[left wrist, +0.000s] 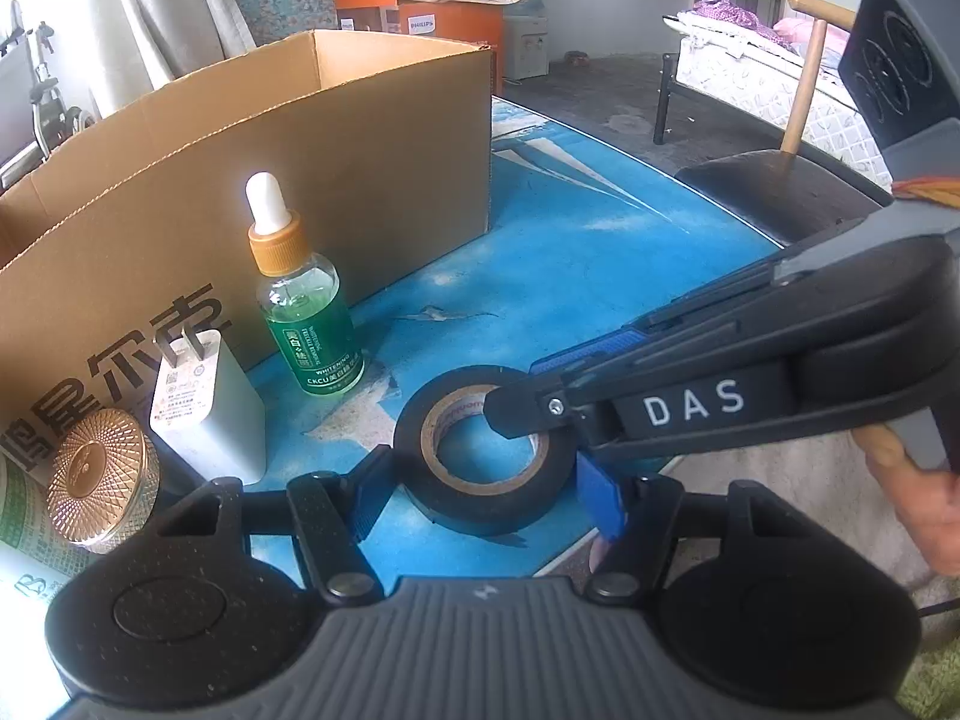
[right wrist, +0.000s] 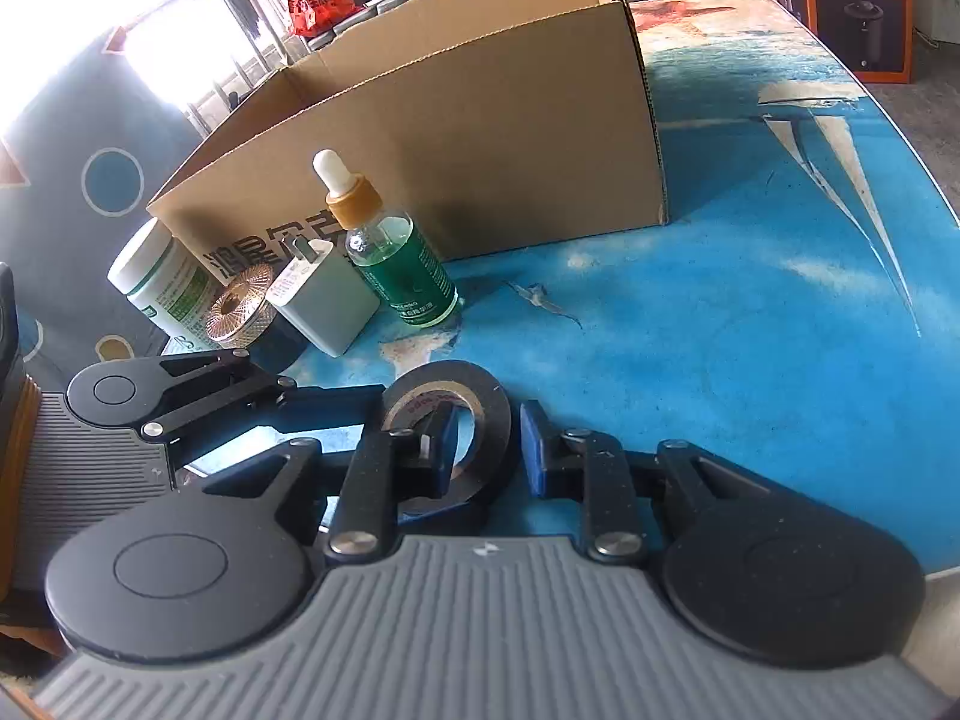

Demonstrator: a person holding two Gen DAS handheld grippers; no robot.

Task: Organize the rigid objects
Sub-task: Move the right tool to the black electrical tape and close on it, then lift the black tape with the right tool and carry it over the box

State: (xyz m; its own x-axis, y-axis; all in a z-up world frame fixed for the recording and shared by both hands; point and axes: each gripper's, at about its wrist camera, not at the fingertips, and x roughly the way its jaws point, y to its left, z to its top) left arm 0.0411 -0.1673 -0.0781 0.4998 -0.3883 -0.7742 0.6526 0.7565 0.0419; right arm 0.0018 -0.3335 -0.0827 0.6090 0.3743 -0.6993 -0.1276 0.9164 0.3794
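Two hand-held grippers on tape roll, white bottle (right view only)

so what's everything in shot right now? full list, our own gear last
cardboard box: one, brown, open, back of table
dropper bottle: one, green liquid, upright before box
charger plug: one, white, left of dropper bottle
jar: one, gold lid, left of plug
pill bottle: one, white, green label, far left
tape roll: one, black, flat, nearest
table: one, blue
left gripper: pads against roll's outer sides
right gripper: one finger in roll's hole, one outside
hand: one, holding right gripper
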